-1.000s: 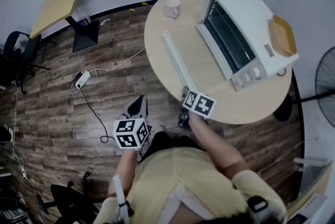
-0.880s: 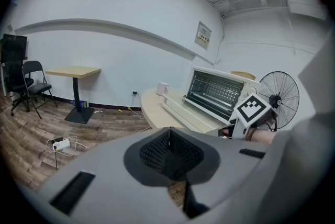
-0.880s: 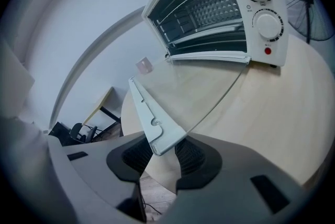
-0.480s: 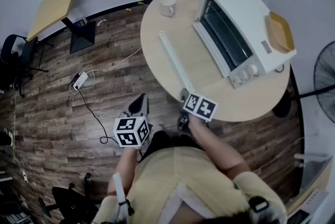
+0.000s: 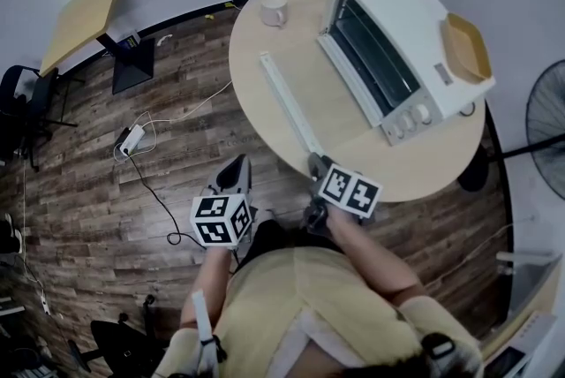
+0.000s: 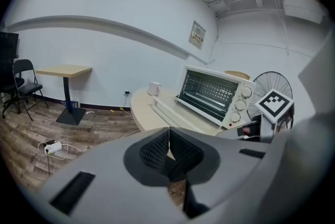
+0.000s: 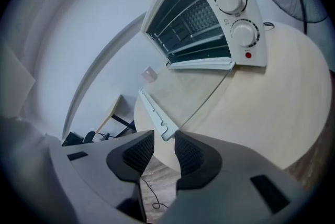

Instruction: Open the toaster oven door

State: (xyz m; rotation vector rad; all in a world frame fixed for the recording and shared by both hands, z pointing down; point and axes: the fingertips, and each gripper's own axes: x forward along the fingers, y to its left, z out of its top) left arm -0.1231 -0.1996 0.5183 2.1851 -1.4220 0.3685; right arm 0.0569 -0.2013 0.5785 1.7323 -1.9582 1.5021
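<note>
Right gripper (image 7: 163,147): I drew it back from the door (image 5: 313,98); my jaws stood apart, empty.
Left gripper (image 6: 168,136): jaws met.

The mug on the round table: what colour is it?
White mug, clearest in the head view.

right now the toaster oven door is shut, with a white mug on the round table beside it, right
No: the toaster oven door is open, folded down flat on the round table, as the head view shows. The white mug does stand on that table beside it.
</note>
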